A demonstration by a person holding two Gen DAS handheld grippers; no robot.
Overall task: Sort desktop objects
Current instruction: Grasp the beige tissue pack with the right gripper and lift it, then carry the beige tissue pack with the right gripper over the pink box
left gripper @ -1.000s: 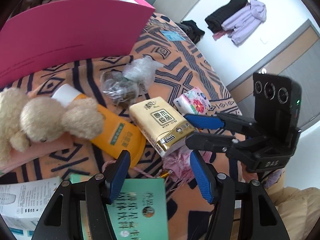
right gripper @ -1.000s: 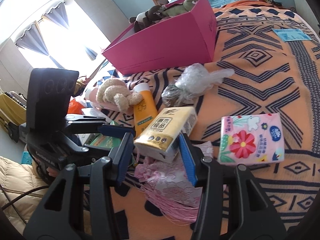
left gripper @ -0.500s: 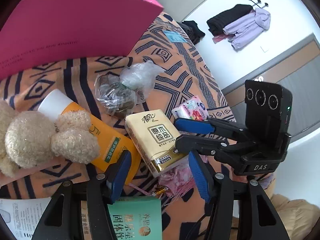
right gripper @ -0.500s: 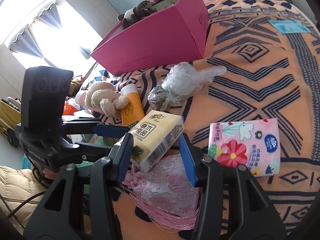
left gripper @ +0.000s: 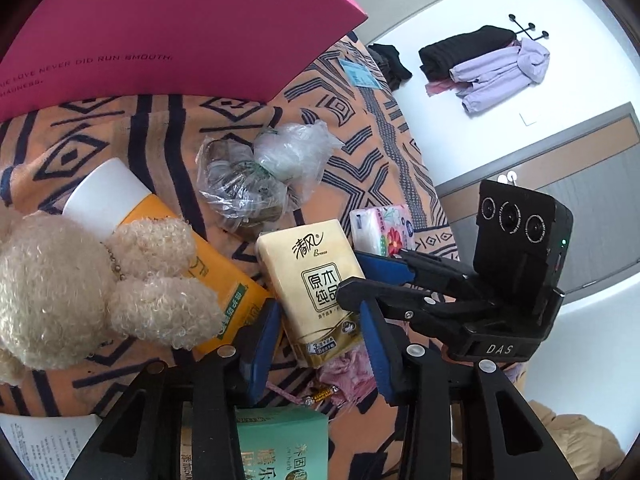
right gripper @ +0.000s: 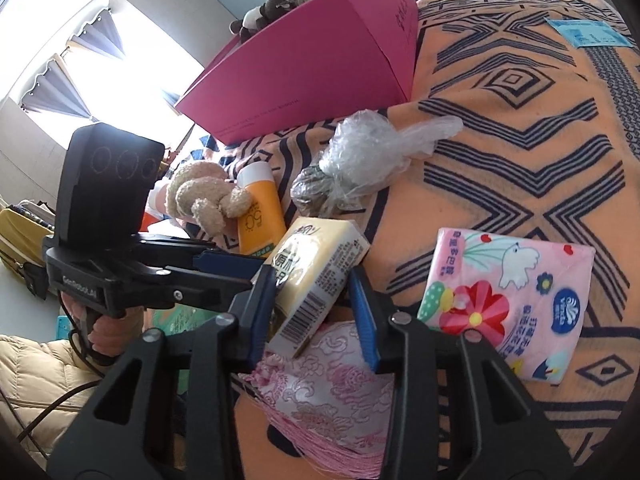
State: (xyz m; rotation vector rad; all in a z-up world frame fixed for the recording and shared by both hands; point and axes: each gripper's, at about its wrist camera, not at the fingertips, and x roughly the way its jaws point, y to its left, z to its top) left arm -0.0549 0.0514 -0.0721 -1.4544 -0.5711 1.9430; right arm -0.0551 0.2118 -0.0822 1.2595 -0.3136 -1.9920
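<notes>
A yellow tissue pack (left gripper: 312, 280) (right gripper: 316, 256) lies tilted on the orange patterned blanket (right gripper: 520, 140), and both grippers are on it. My left gripper (left gripper: 318, 344) straddles its near end. Its jaws are closing, and the blue pads (left gripper: 262, 340) lie against the pack's two long sides. My right gripper (right gripper: 314, 312) comes from the other side over the barcode end. Its jaws are closing too, with one pad on the printed top face and the other at the underside. The left wrist view shows that gripper (left gripper: 360, 276) reaching in from the right.
A big pink box (left gripper: 160, 32) (right gripper: 320, 64) stands behind. A curly plush toy (left gripper: 80, 288) lies on an orange tube (left gripper: 236, 300), beside a clear plastic bag (left gripper: 260, 176). A floral tissue pack (right gripper: 508, 304), a pink pouch (right gripper: 332, 384) and a green box (left gripper: 280, 444) lie close by.
Both grippers have come forward and down onto the yellow tissue pack. Their jaws have narrowed from a loose straddle to the pack's sides.
</notes>
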